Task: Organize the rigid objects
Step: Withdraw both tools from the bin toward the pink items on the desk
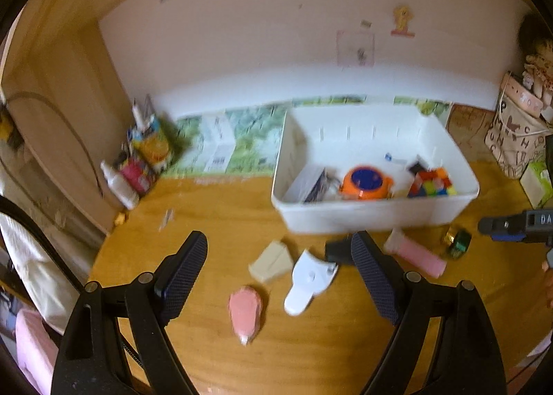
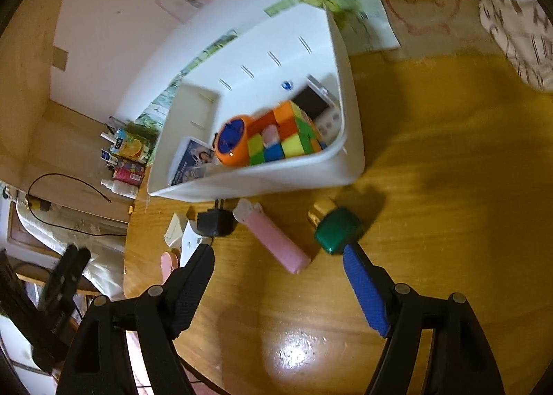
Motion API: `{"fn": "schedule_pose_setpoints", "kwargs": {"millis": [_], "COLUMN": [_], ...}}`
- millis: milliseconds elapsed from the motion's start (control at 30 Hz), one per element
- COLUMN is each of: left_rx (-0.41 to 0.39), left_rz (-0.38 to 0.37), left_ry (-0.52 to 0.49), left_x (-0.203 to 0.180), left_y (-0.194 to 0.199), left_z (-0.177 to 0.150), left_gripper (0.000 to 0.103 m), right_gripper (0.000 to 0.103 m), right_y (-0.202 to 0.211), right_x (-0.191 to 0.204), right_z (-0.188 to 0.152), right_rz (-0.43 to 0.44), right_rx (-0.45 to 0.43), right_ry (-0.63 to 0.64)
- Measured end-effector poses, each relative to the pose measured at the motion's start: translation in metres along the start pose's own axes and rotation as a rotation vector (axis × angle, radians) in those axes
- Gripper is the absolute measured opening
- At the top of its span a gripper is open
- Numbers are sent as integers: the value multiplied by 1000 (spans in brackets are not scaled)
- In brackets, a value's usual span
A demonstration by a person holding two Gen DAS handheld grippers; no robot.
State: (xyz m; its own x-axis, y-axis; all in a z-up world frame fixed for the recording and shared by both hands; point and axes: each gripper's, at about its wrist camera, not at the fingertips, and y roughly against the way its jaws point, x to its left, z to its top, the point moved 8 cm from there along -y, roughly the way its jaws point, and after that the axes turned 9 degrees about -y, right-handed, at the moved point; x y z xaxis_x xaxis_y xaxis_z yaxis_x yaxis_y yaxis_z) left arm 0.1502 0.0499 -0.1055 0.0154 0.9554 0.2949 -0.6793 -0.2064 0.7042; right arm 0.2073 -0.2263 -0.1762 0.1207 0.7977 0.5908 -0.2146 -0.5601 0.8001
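Here, line by line.
Bin: a white bin (image 1: 366, 215) stands on the wooden bench (image 1: 214, 208) near the wall.
Inside the bin: a colourful puzzle cube (image 2: 283, 135), an orange and blue round toy (image 2: 233, 144), a booklet (image 2: 191, 161) and a dark flat device (image 2: 311, 101) against the far wall.
Loose things in front: a pink cylinder (image 2: 273, 239) lies just before the bin, a green and gold block (image 2: 337, 229) beside it, a black plug (image 2: 214, 222) on its other side.
Further out: a white clip-shaped tool (image 1: 309, 281), a cream box (image 1: 271, 262) and a pink oval piece (image 1: 245, 308) lie apart on the bench.
Right tongs (image 2: 278, 251): spread, nothing between them; the blue pad sits just beside the green block, the pink cylinder ahead between the pads.
Left tongs (image 1: 280, 246): spread and empty above the bench, the white tool and cream box ahead between the pads.
Edges: bottles and cartons (image 1: 145, 156) in the left corner, a patterned bag (image 1: 515, 139) at the right.
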Motion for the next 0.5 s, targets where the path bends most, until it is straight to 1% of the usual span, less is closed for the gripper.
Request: {"fn": "schedule_pose_setpoints", "kwargs": {"millis": [167, 267, 500], "left_rx": [82, 119, 196], "left_rz": [-12, -13, -60], "left_ry": [14, -5, -74], "left_x": [13, 20, 30], "left_y": [-9, -15, -33], "left_z": [-32, -45, -65], "left_gripper": [87, 87, 87], "right_gripper": [78, 78, 78], "right_y": [-13, -21, -41], "right_x": [-5, -6, -2], "right_z": [-8, -12, -24], "right_rz": [-16, -36, -76], "right_rx": [22, 22, 13], "right_ry": [-36, -53, -89]}}
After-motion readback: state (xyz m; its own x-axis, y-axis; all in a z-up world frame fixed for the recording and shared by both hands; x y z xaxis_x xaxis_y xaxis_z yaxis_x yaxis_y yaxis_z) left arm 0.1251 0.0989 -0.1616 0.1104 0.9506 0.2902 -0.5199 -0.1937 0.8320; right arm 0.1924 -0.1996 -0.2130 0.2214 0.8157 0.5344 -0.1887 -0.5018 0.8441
